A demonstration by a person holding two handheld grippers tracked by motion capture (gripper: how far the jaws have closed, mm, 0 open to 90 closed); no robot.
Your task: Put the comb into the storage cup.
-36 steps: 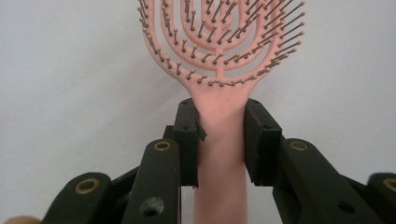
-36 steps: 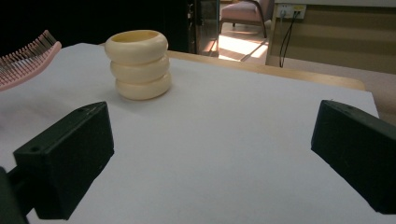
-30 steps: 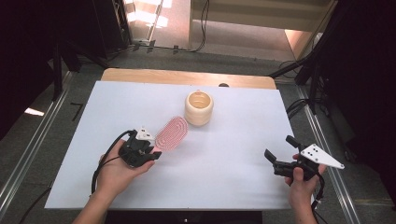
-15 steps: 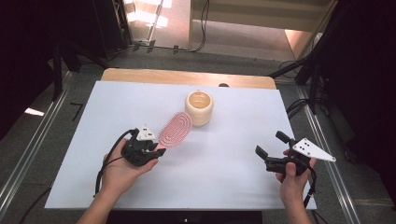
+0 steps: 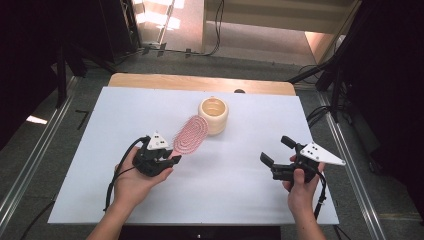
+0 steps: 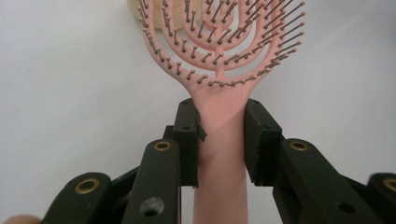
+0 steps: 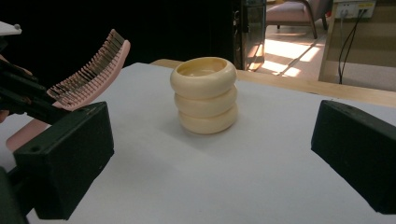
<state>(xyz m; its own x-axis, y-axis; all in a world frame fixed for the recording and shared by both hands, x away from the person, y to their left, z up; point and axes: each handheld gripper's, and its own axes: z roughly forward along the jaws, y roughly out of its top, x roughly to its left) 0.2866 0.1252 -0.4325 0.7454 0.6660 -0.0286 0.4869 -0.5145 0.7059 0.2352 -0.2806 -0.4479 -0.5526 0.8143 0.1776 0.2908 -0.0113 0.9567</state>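
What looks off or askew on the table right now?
Nothing stands out. The cup stands upright on the white table, with no spill or damage showing. The left gripper holds the pink brush squarely by its handle, head raised beside the cup. The right gripper is open and empty.

High view looks down; tool views sit low — sharing brush (image 5: 190, 135).
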